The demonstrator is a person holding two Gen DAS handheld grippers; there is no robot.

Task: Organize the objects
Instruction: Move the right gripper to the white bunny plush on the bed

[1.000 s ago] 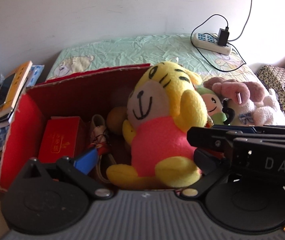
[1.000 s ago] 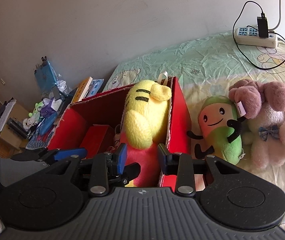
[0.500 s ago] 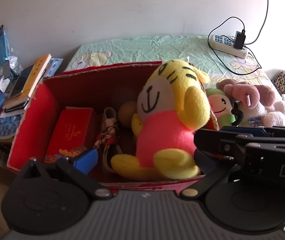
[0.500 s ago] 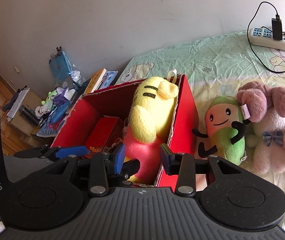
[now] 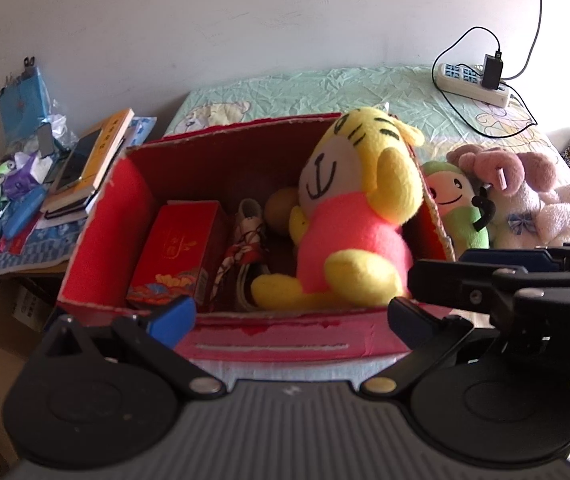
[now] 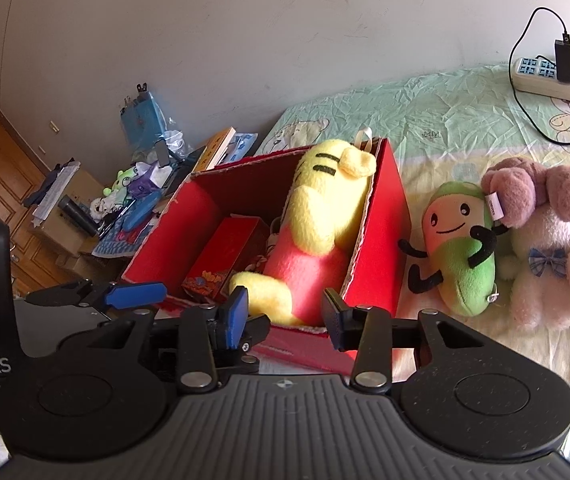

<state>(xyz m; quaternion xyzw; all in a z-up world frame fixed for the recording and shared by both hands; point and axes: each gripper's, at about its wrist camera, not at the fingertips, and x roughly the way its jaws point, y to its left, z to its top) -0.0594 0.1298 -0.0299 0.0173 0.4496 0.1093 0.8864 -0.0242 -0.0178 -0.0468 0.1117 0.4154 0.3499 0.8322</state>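
A: One yellow tiger toy (image 5: pixel 359 216) sits in the red box (image 5: pixel 285 334), at the right end, against the right wall. Its long axis stands almost upright, leaning a little to the right; the head is up and far, the feet point to the near wall.

B: And its face?

A: The face looks to the left, toward the red packet (image 5: pixel 175 250) in the left part of the box.

B: What does the right gripper (image 6: pixel 285 314) hold?

A: Nothing. Its jaws have just been opening and now stand apart, just in front of the near edge of the box, with no toy between them.

B: And the left gripper (image 5: pixel 291 318)?

A: Wide open and empty, near the same edge. The green plush (image 6: pixel 461 256) and the pink plush (image 6: pixel 549 248) lie on the bed (image 6: pixel 425 112), right of the box.
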